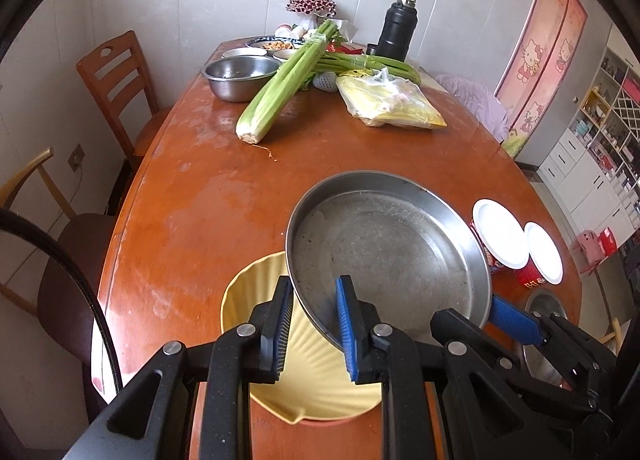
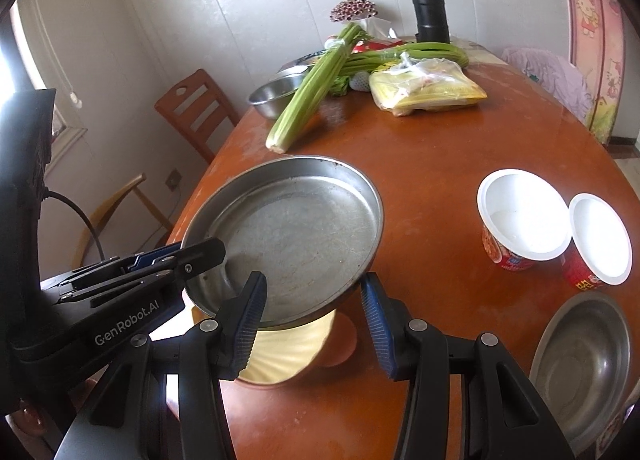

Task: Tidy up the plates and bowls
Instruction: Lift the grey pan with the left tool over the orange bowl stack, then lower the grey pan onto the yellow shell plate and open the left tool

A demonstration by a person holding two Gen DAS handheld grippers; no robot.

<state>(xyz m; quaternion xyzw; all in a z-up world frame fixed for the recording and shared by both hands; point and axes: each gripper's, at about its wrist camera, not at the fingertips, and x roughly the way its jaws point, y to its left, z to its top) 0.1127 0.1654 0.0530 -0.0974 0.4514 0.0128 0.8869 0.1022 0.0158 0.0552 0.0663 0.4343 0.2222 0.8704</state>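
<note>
steel plate (image 1: 388,244) hung tilted above the yellow plate (image 1: 244,300) at the table's (image 1: 192,196) near edge. you had the left gripper (image 1: 314,324) pinching its near rim, and the right gripper (image 2: 312,320) clamped on the rim too. better to level both hands together, then lower it centred onto the yellow one.

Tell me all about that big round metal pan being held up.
The metal pan is wide, shallow and flat-bottomed, dull grey steel with scratches and specks, empty. It hangs tilted above a yellow plate on the wooden table. The left gripper is clamped on its near rim; the right gripper straddles its edge.
</note>
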